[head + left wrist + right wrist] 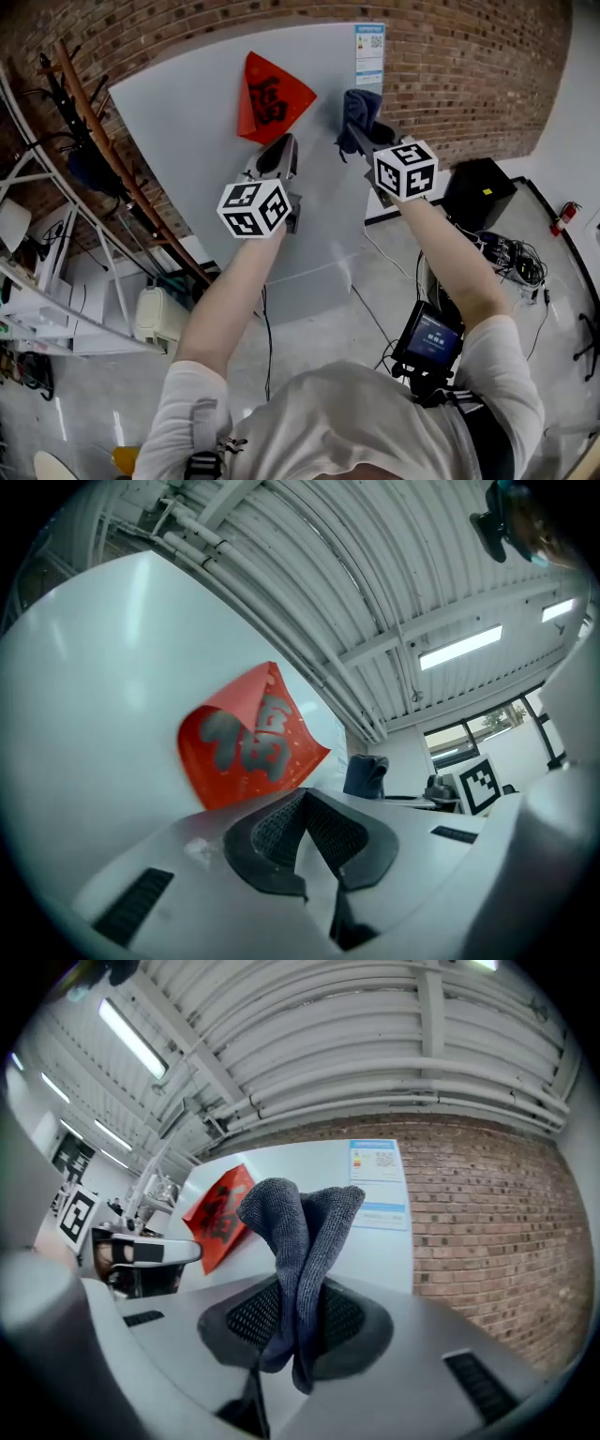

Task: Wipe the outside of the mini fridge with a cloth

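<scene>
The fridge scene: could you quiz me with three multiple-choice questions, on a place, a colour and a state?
1. Where is the red paper sign? A on the fridge; B on a chair; C inside a box.
2. What colour is the cloth? A yellow; B dark blue-grey; C white.
3. The fingers of the right gripper are: A apart and empty; B shut on the cloth; C holding a bottle.
Answers: A, it sticks to the white panel; B, plain in the right gripper view; B, cloth pinched between them.

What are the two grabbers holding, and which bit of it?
The right gripper pinches the grey cloth near its lower end, most of it sticking up. The left gripper holds nothing, jaws together.
</scene>
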